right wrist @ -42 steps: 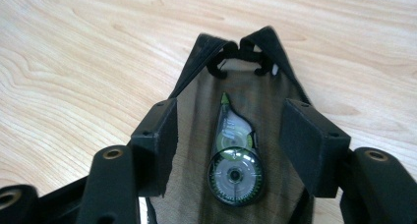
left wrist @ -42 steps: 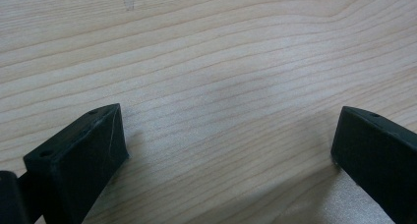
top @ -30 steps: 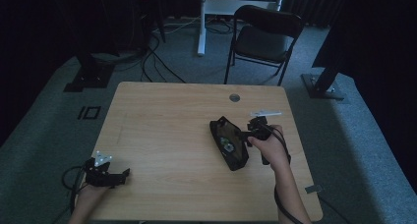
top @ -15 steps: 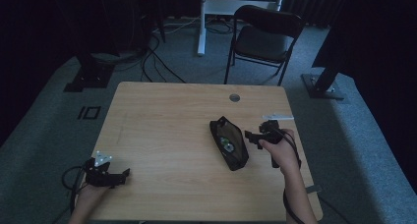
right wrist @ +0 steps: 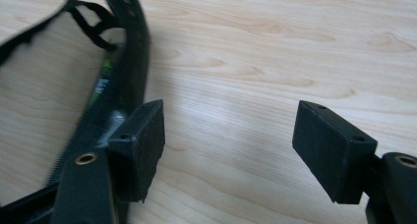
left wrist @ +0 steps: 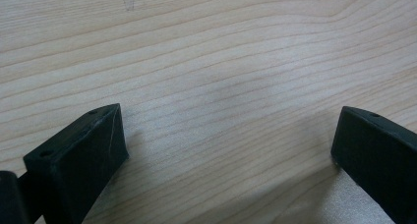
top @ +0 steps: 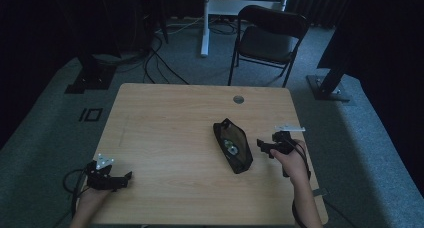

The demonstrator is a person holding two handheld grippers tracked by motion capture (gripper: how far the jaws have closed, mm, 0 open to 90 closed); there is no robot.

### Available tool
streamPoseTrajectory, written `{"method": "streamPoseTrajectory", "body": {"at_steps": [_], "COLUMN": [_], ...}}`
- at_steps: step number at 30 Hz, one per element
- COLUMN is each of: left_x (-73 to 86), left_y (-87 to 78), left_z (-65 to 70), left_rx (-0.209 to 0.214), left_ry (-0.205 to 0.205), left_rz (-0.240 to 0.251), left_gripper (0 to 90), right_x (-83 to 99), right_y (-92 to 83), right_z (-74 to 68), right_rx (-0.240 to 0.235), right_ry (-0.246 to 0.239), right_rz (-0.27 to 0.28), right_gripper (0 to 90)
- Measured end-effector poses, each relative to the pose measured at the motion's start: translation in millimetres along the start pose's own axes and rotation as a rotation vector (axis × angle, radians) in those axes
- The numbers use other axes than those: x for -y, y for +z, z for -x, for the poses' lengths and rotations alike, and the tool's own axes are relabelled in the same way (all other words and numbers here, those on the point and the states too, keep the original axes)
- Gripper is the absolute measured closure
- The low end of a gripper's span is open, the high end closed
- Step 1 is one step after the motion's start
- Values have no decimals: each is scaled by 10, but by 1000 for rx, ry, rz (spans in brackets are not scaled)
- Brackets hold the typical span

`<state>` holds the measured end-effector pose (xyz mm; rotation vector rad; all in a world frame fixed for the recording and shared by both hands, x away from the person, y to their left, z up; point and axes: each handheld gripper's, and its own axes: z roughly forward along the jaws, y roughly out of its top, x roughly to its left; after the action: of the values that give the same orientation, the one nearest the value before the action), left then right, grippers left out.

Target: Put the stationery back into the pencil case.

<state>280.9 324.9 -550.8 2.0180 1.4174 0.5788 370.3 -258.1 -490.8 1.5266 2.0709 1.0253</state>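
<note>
Both tongs are spread and hold nothing; the right tongs (top: 265, 147), just opening, should approach the black pouch (top: 233, 145) slowly.

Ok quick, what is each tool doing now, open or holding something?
Left tool: open, holding nothing, over bare table.
Right tool: open, jaws just widened, nothing between them, beside the black pouch.

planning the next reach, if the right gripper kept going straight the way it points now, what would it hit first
Probably the black pouch: the right gripper points left at its near edge, fingers open with nothing between them. Depth is unclear; it may skim the table just beside it.
</note>
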Motion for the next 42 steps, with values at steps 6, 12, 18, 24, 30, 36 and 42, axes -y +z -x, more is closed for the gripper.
{"method": "streamPoseTrajectory", "body": {"at_steps": [6, 12, 18, 24, 30, 36, 42], "left_x": [0, 0, 1, 1, 1, 1, 1], "left_y": [0, 0, 1, 0, 0, 0, 0], "left_z": [0, 0, 0, -1, -1, -1, -1], "left_rx": [0, 0, 0, 0, 0, 0, 0], "left_ry": [0, 0, 0, 2, 2, 2, 2], "left_rz": [0, 0, 2, 0, 0, 0, 0], "left_gripper": [1, 1, 1, 1, 1, 1, 1], "right_x": [147, 264, 391, 515, 636, 683, 742], "right_y": [51, 81, 132, 152, 185, 165, 109], "right_z": [81, 138, 158, 138, 90, 41, 18], "right_rx": [30, 58, 83, 170, 227, 265, 265], "right_ry": [25, 44, 47, 70, 74, 78, 100], "right_rz": [1, -3, -11, 29, -11, 2, 3], "right_gripper": [260, 225, 170, 155, 149, 139, 134]}}
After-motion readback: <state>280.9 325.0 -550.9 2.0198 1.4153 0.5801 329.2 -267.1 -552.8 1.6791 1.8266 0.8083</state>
